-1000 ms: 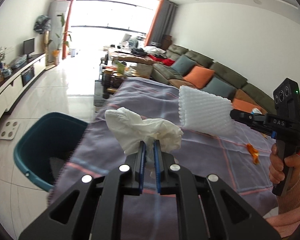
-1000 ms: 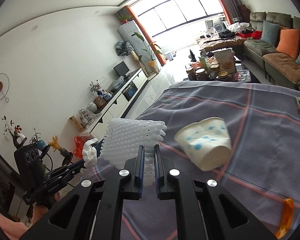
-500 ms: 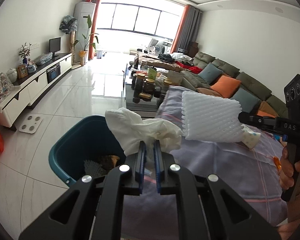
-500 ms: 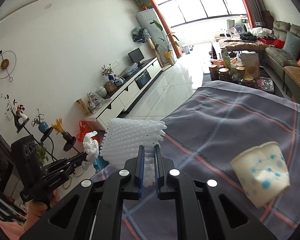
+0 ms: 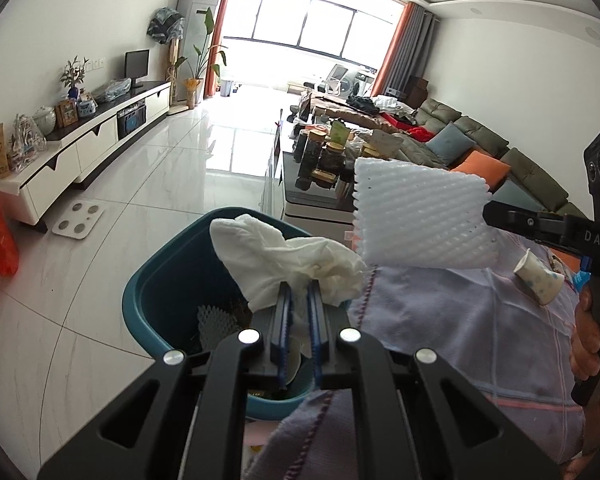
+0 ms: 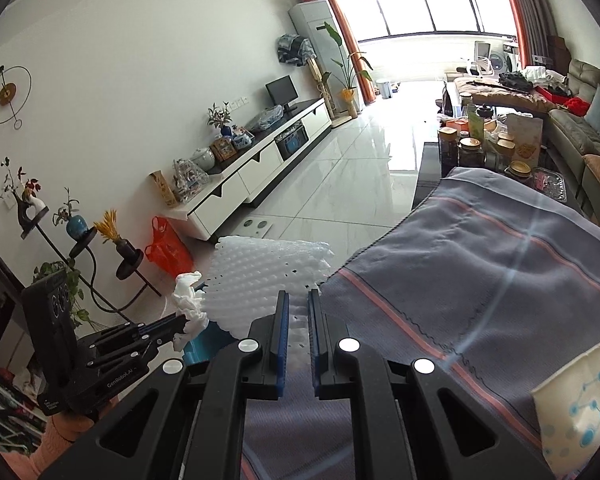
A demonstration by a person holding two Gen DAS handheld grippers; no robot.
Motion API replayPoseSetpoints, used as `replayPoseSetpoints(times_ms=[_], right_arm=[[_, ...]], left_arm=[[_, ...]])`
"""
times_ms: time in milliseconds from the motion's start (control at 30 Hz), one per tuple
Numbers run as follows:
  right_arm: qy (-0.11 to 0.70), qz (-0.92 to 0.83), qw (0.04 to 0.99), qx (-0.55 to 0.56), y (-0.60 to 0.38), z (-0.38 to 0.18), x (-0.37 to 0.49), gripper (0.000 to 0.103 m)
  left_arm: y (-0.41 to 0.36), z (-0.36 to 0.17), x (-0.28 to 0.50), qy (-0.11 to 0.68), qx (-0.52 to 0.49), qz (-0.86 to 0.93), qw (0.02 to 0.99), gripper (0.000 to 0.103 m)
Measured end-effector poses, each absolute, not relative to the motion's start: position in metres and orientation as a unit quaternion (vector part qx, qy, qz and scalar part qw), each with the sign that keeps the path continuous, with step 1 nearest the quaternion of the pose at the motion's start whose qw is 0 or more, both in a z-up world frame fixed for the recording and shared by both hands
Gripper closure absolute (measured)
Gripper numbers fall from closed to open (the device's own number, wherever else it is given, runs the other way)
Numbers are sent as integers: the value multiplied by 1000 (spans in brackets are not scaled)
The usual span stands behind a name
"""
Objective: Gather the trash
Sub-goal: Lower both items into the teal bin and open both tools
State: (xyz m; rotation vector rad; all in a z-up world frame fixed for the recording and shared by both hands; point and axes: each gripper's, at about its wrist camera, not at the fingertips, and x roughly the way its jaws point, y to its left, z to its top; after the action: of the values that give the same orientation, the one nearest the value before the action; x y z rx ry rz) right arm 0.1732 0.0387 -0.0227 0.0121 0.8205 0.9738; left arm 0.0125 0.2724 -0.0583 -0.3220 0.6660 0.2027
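The left hand-held gripper [image 5: 298, 300], at lower centre of the left wrist view, is clamped on a crumpled white tissue [image 5: 284, 264], which billows above the jaws directly over the teal bin [image 5: 160, 280]. The tissue looks almost weightless and limp; a pinch on any bunched fold holds it, though thin paper could tear or slip if only a loose edge is caught.

The right hand-held gripper [image 6: 298, 308], at lower centre of its own view, is closed on the lower edge of a white foam net sleeve [image 6: 264, 272]. In the left wrist view that sleeve [image 5: 416, 220] hangs in the air at centre right, above the edge of the cloth-covered tabletop [image 5: 440, 320] and beside the bin rather than over it. The foam seems light, springy and crushable, so it probably compresses under the pads; an edge grip suffices.

A paper cup [image 6: 580, 400] lies on its side on the tabletop at lower right, light and thin-walled, best taken at the rim.
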Motion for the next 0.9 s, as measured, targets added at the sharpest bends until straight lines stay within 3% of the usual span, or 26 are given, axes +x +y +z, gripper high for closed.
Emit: replayPoseSetpoints(times_ms=[900], right_arm=[[422, 435, 791, -85, 147, -56, 167, 92]], left_arm=[[322, -118, 39, 390, -192, 147, 888, 92]])
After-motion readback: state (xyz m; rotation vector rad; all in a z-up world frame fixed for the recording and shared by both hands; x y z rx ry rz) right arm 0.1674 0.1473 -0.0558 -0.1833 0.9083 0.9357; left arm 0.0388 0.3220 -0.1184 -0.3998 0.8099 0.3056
